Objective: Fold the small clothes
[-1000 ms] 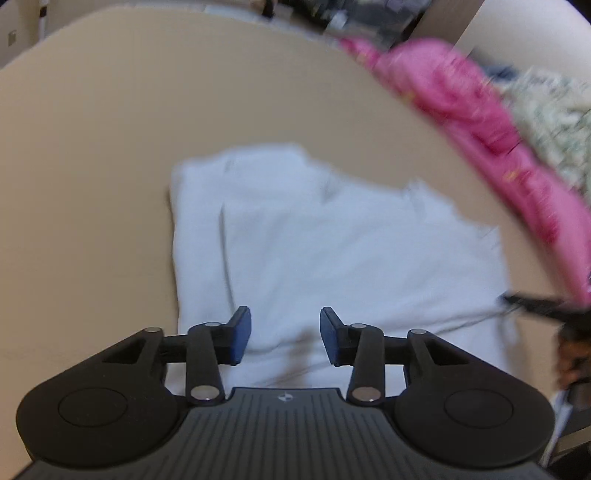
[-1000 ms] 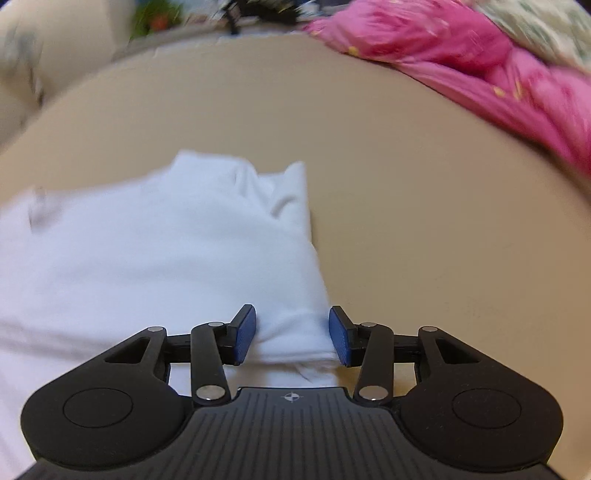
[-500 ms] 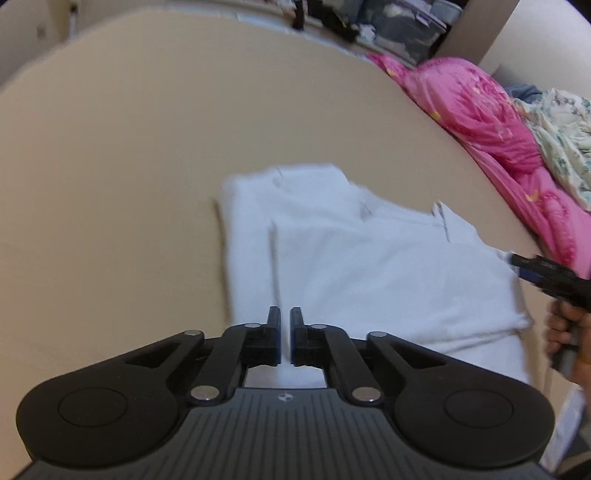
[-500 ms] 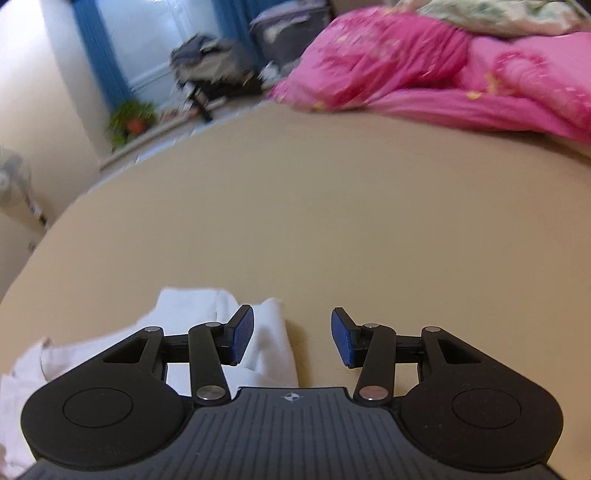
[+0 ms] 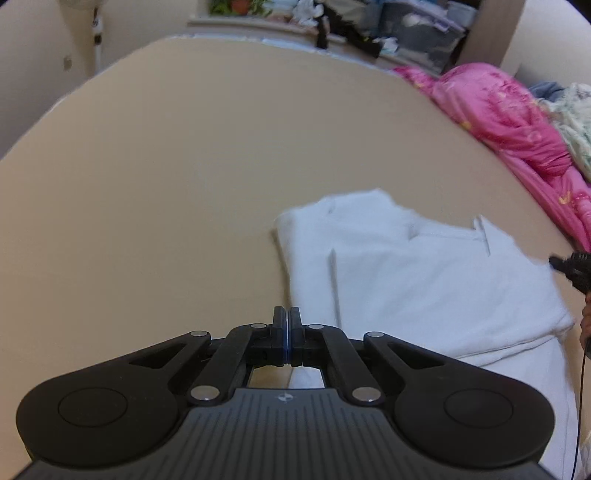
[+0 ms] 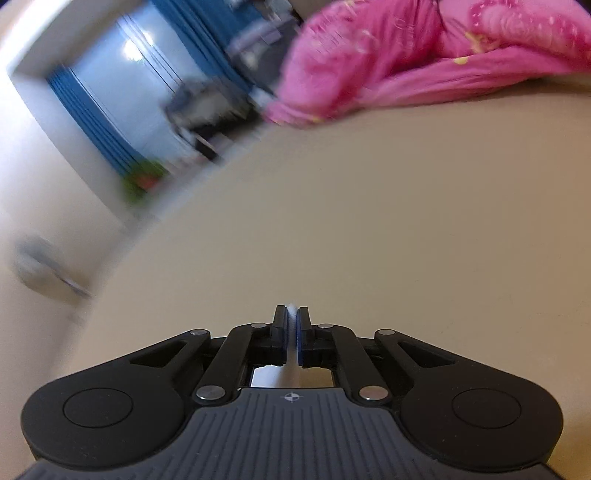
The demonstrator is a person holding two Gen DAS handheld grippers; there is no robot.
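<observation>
A white garment [image 5: 417, 280], partly folded, lies on the beige bed sheet [image 5: 184, 166] at the right of the left wrist view. My left gripper [image 5: 287, 325] is shut at the garment's near left edge; white fabric shows under the jaws, and I cannot tell whether any is pinched. My right gripper [image 6: 291, 325] is shut with a thin strip of white fabric [image 6: 291, 314] showing between its pads. In the left wrist view the right gripper's tip [image 5: 570, 267] shows at the garment's right edge.
A pink quilt [image 5: 517, 122] and a floral blanket [image 5: 576, 114] lie along the right side of the bed. The pink quilt also shows in the right wrist view [image 6: 406, 55]. Boxes and clutter [image 5: 388, 26] stand beyond the far edge, with blue curtains [image 6: 92, 110] at a window.
Both grippers have gone from open to shut. The left one closed at the garment's near left edge. The right one closed on the garment's edge and tilted up, so the garment left its view.
</observation>
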